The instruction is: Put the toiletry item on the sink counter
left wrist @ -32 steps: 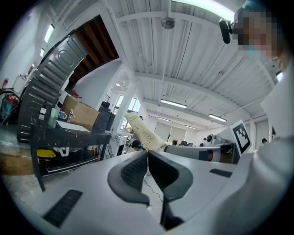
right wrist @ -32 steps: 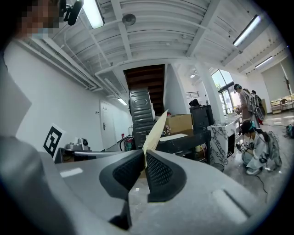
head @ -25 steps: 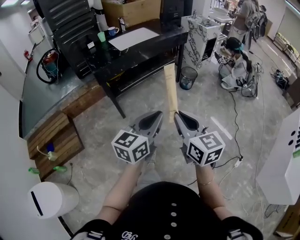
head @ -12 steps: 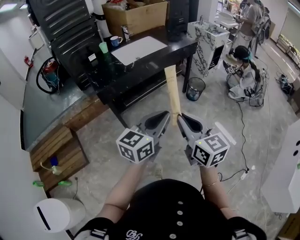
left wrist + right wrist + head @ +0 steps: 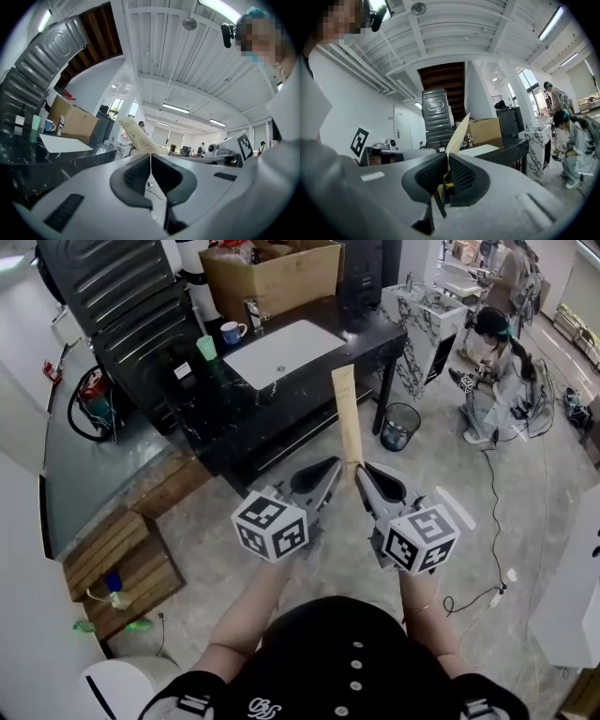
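Seen from above, a person stands on the grey floor (image 5: 206, 521) short of the sink counter, holding two grippers level and side by side. The right gripper (image 5: 362, 472) is clamped on the near end of the toiletry item (image 5: 344, 413), a long, flat, pale pack. The pack juts out ahead toward the counter, and this end-on grip would seem to leave the far end free to be laid down first.

Just to its left, the left gripper (image 5: 330, 468) has its jaws closed together on nothing and appears to play no part.

Farther off, the black sink counter (image 5: 370, 329) with its white basin (image 5: 281, 352) lies well apart from the pack. A mug (image 5: 232, 332) and a green cup (image 5: 205, 347) stand left of the basin, so the bare right end looks the likelier landing spot.
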{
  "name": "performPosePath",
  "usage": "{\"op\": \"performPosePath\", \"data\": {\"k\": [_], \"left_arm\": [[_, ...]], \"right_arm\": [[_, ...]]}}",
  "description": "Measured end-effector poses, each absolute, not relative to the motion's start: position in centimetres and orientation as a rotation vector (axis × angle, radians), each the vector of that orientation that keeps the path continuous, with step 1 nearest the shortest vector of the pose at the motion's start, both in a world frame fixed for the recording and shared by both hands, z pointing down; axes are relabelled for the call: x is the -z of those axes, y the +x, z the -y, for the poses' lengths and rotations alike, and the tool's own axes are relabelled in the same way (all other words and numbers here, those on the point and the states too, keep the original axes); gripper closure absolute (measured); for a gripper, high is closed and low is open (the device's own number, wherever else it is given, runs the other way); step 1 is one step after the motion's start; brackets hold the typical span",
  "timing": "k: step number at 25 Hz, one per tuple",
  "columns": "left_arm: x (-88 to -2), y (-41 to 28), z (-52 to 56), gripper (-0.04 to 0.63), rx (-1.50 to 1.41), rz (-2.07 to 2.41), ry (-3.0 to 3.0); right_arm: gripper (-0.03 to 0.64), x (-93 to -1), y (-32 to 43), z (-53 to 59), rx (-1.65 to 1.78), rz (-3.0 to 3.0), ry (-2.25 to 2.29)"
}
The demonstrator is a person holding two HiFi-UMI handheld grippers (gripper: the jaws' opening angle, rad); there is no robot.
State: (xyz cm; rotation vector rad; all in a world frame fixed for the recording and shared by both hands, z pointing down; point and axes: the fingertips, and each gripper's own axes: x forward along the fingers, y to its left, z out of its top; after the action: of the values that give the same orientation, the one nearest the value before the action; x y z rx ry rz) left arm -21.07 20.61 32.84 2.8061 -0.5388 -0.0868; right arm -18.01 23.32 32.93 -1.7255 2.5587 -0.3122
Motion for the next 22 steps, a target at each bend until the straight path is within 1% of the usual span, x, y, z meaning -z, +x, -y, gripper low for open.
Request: {"op": "performPosePath", "data": {"k": [11,16,22], "left_arm": [[-33.8,-19.2,-14.0,0.580,0.081,0.551,2.776],[-34.7,-17.1,-10.1,0.580,0.063,0.558,2.766],[-33.6,-13.8,-4.3,0.580,0.078,0.606,2.766]], "right_arm": [[0.595,-33.8,-16.2,-16.3,0.334,-2.560,-1.744],[0.595,-34.5,-14.0,-12.2,0.349,-2.564,-1.729],[0.595,-33.9,-10.6,-6.4,0.357,-2.580,-1.697]]}}
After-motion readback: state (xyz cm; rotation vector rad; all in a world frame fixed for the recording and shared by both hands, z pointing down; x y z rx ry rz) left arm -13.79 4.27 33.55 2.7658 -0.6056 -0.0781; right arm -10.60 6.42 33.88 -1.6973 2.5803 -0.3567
